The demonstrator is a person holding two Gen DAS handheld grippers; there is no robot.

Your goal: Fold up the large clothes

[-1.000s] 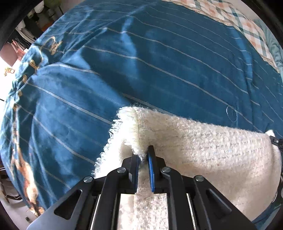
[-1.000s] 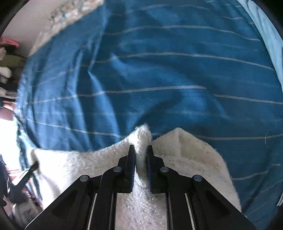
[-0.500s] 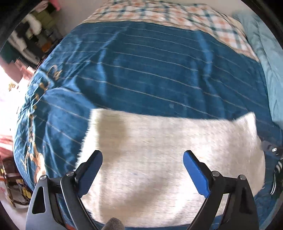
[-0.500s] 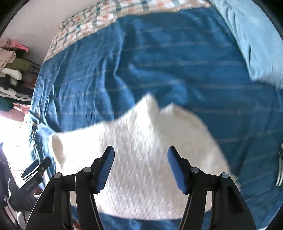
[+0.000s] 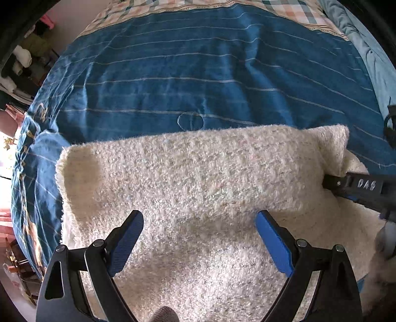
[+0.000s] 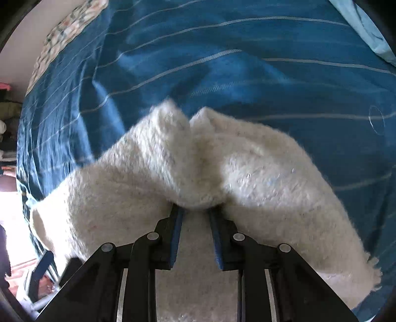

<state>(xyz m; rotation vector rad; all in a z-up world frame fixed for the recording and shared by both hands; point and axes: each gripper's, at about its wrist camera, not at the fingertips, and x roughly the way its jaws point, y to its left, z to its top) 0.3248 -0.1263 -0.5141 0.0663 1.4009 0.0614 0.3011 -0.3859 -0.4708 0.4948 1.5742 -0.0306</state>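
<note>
A blue striped bedspread is covering the bed, with the fuzzy cream garment lying folded across it. The left gripper is hovering above, jaws wide apart; the right gripper has just been closing its jaws, pinching a bunched fold.

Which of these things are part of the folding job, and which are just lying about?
In the job:
- fluffy cream garment
- left gripper, fingers wide open above it
- right gripper, pinching a bunch of it

Just there:
- blue striped bedspread
- checked cloth
- light blue bedding
</note>
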